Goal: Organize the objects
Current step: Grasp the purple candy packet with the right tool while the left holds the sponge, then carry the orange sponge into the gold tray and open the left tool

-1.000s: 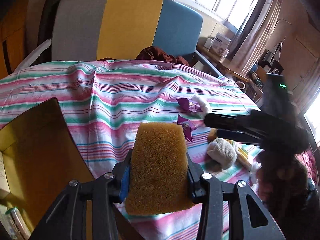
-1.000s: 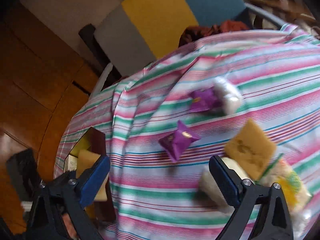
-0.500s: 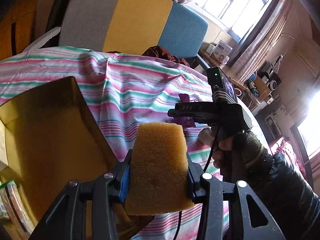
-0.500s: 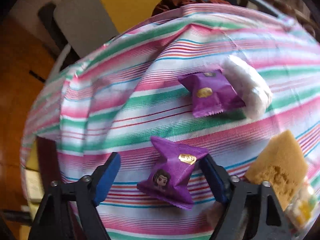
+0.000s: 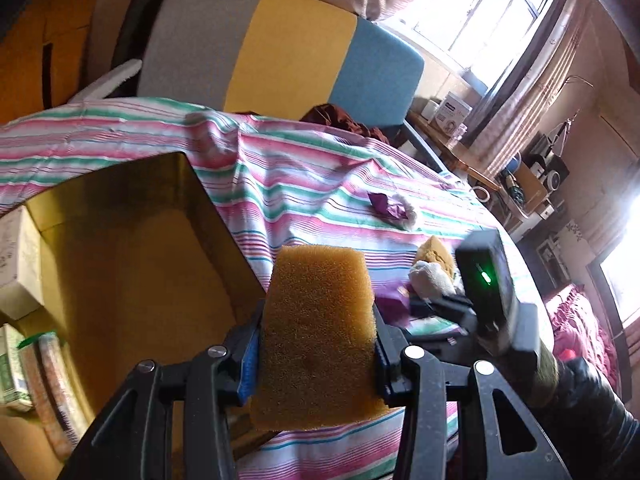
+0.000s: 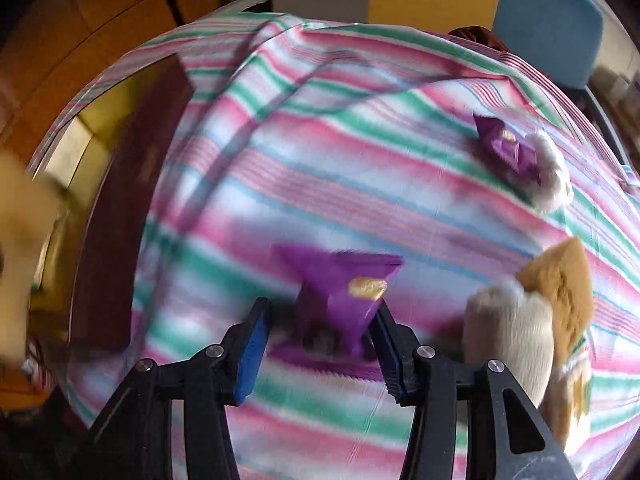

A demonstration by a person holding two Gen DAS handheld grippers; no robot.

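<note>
Brown cardboard fills the left of my left wrist view: an open box (image 5: 132, 248) on the striped cloth (image 5: 304, 184), with a white carton (image 5: 16, 256) and a speckled packet (image 5: 48, 384) at its near left edge. Just right of the box, my left gripper (image 5: 316, 356) is clamped on an orange-brown sponge (image 5: 316, 340), both blue pads pressed into its sides, and the sponge stands upright above the box's right wall. Further right, my right gripper (image 6: 320, 352) points steeply down at the cloth with a purple snack packet (image 6: 340, 288) between its fingers. Its jaws have just been closing. The right pad touches the packet's edge; the left pad seems to stand a little off it, though the blur leaves me unsure, so I cannot tell whether the grip has taken. Right of that packet lie a cream plush piece (image 6: 508, 328) and a second sponge (image 6: 560, 280), touching each other. Toward the far right, a second purple packet (image 6: 508, 148) rests against a white fluffy ball (image 6: 552, 176).
</note>
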